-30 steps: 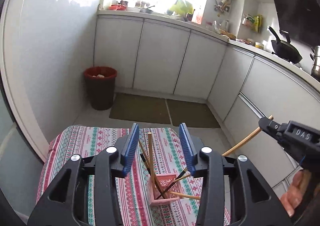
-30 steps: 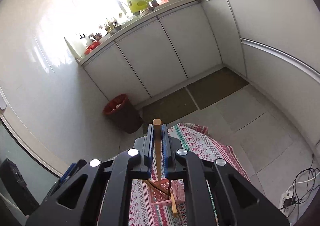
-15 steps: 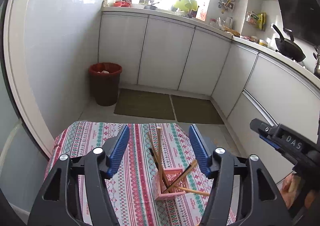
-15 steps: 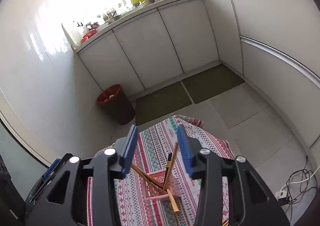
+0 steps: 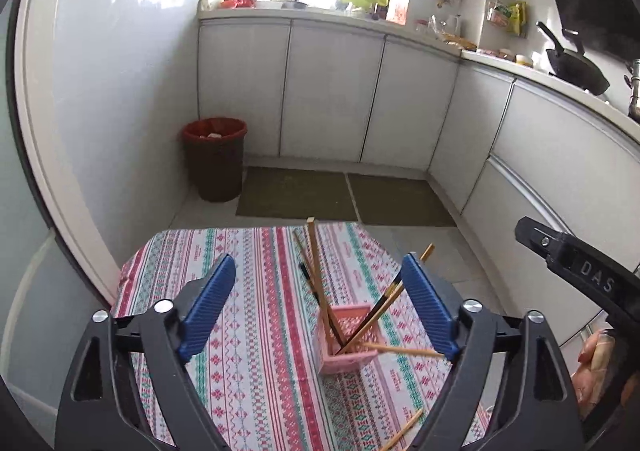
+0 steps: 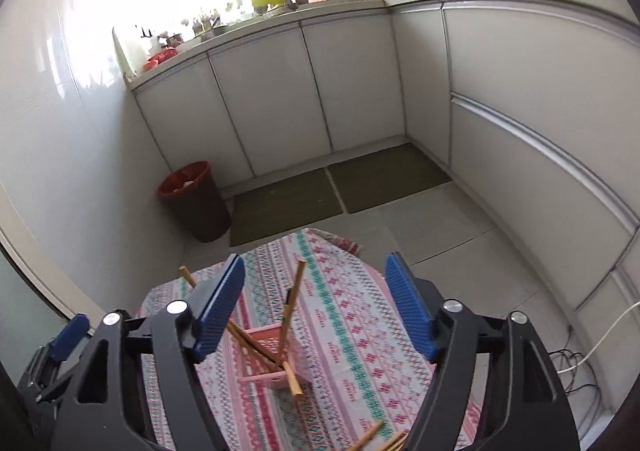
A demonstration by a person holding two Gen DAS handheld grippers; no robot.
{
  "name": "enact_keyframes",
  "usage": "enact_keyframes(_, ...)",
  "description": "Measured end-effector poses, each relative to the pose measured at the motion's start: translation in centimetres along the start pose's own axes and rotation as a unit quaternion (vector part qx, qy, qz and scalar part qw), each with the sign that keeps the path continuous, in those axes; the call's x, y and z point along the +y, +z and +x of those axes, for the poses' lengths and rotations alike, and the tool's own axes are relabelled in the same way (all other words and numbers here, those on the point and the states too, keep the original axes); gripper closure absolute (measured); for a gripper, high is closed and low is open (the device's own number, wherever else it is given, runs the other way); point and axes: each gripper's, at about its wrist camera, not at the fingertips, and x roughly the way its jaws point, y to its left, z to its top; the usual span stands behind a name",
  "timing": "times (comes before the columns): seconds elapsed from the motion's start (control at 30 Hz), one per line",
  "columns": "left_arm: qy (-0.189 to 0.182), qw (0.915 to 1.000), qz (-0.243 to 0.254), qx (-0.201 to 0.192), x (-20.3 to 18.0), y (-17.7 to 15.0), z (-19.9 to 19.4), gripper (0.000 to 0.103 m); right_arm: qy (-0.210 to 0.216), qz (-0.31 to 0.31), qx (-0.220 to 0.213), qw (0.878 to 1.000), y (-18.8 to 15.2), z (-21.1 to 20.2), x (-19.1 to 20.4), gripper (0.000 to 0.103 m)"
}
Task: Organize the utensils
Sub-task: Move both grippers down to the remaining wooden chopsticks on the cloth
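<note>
Left gripper (image 5: 318, 307): black plastic frame w/ triangular cutouts, silver round screws, ribbed blue pads (image 5: 208, 305) on both fingers. Right gripper (image 6: 316, 309): same build, black frame, silver screws, blue ribbed pads. From left cam its side shows white "DAS" lettering on black. Bare skin of right hand (image 5: 592, 363) at frame edge, possibly w/ dark sleeve.

The left wrist view looks forward and down from above the table (image 5: 248, 331), between its own blue fingers (image 5: 212, 303). It faces the white cabinets (image 5: 332, 95) and the window. The right wrist view sits higher and a bit to the right, tilted, looking the same way. Both views share the pink basket (image 5: 348, 335) (image 6: 264, 355), the red bin (image 5: 214, 157) (image 6: 194, 201) and the floor mats (image 5: 344, 195) (image 6: 340, 187). The left view also sees the right gripper's side (image 5: 580, 275).
</note>
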Motion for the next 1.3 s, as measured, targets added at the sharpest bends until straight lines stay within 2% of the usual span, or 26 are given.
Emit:
enact_keyframes(0.03, 0.003, 1.0000, 0.004, 0.007, 0.0, -0.3, 0.2, 0.021, -0.008, -0.010, -0.001, 1.000, -0.3, -0.2, 0.0, 0.022)
enact_keyframes(0.13, 0.011, 0.9994, 0.021, 0.026, -0.4, -1.2, 0.5, 0.010, -0.044, -0.047, -0.010, 0.998, -2.0, -0.6, 0.0, 0.015)
enact_keyframes(0.3, 0.016, 0.9966, 0.054, 0.061, -1.0, -3.0, 1.2, 0.007, -0.091, -0.059, -0.013, 0.994, -4.1, -0.9, -2.3, 0.009)
enact_keyframes(0.4, 0.009, 0.9918, 0.072, 0.106, -1.5, -4.5, 2.7, 0.007, -0.106, -0.055, 0.010, 0.993, -5.4, -0.7, -4.5, 0.009)
enact_keyframes(0.57, -0.007, 0.9721, 0.108, 0.208, -3.0, -9.6, 6.6, 0.007, -0.102, -0.007, 0.072, 0.992, -7.4, -0.2, -8.5, 0.009)
enact_keyframes(0.63, -0.027, 0.9582, 0.122, 0.258, -4.1, -12.7, 8.5, 0.007, -0.098, 0.027, 0.100, 0.990, -8.3, 0.0, -10.3, 0.009)
enact_keyframes(0.67, -0.033, 0.9535, 0.127, 0.271, -4.6, -13.7, 9.0, 0.007, -0.097, 0.039, 0.111, 0.988, -8.5, 0.1, -10.9, 0.009)
enact_keyframes(0.73, -0.039, 0.9388, 0.156, 0.305, -6.2, -16.9, 10.5, 0.009, -0.090, 0.063, 0.138, 0.984, -9.1, 0.6, -12.0, 0.009)
enact_keyframes(0.8, -0.041, 0.9306, 0.179, 0.317, -7.4, -18.8, 11.2, 0.018, -0.086, 0.078, 0.163, 0.980, -9.6, 1.3, -12.9, 0.009)
enact_keyframes(0.87, -0.048, 0.9234, 0.201, 0.323, -8.9, -20.5, 11.9, 0.035, -0.092, 0.080, 0.174, 0.977, -10.1, 1.8, -13.2, 0.009)
enact_keyframes(0.93, -0.048, 0.9215, 0.216, 0.320, -10.1, -21.4, 12.4, 0.047, -0.099, 0.081, 0.185, 0.974, -10.5, 2.2, -13.5, 0.009)
enact_keyframes(1.1, -0.053, 0.9237, 0.230, 0.302, -12.3, -21.7, 13.4, 0.054, -0.097, 0.092, 0.212, 0.968, -11.2, 3.3, -14.4, 0.009)
enact_keyframes(1.2, -0.058, 0.9198, 0.236, 0.308, -13.5, -22.0, 14.5, 0.058, -0.090, 0.107, 0.233, 0.962, -11.7, 4.1, -15.0, 0.009)
enact_keyframes(1.27, -0.061, 0.9148, 0.240, 0.319, -14.1, -22.2, 15.4, 0.065, -0.085, 0.113, 0.247, 0.959, -12.1, 4.7, -15.2, 0.009)
enact_keyframes(1.3, -0.063, 0.9159, 0.241, 0.315, -14.2, -22.3, 15.6, 0.065, -0.081, 0.117, 0.254, 0.957, -12.4, 5.0, -15.3, 0.009)
